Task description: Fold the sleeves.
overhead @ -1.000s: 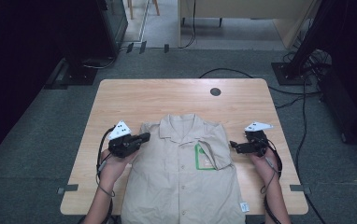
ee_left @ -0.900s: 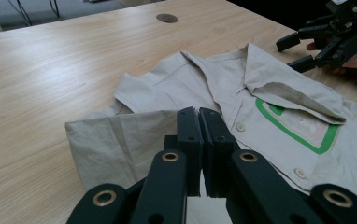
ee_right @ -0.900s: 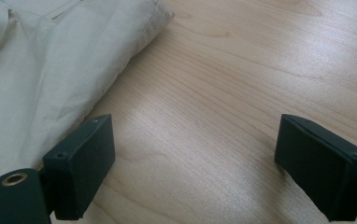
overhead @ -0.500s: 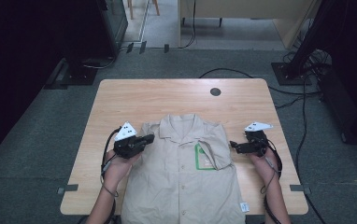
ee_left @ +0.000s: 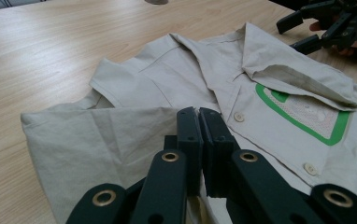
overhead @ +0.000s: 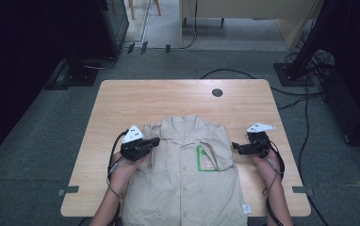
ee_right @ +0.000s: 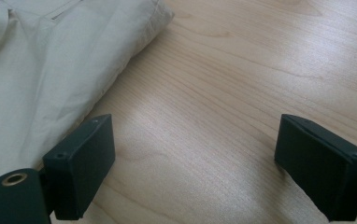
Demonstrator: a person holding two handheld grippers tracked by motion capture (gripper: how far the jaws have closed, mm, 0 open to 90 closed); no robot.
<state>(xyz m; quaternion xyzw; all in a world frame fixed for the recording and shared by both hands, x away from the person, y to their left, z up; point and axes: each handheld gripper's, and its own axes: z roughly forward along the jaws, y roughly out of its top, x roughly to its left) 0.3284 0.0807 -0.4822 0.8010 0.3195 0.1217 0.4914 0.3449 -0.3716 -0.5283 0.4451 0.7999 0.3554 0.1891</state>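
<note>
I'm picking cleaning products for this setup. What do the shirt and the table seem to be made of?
The shirt looks like a matte woven fabric, probably cotton or a cotton blend: it creases softly, folds at the sleeve, and has stitched seams and pale buttons. The table looks like light wood or a wood-look laminate: it shows straight grain lines under a smooth, faintly glossy sheen. Which of the two cannot be told.
</note>
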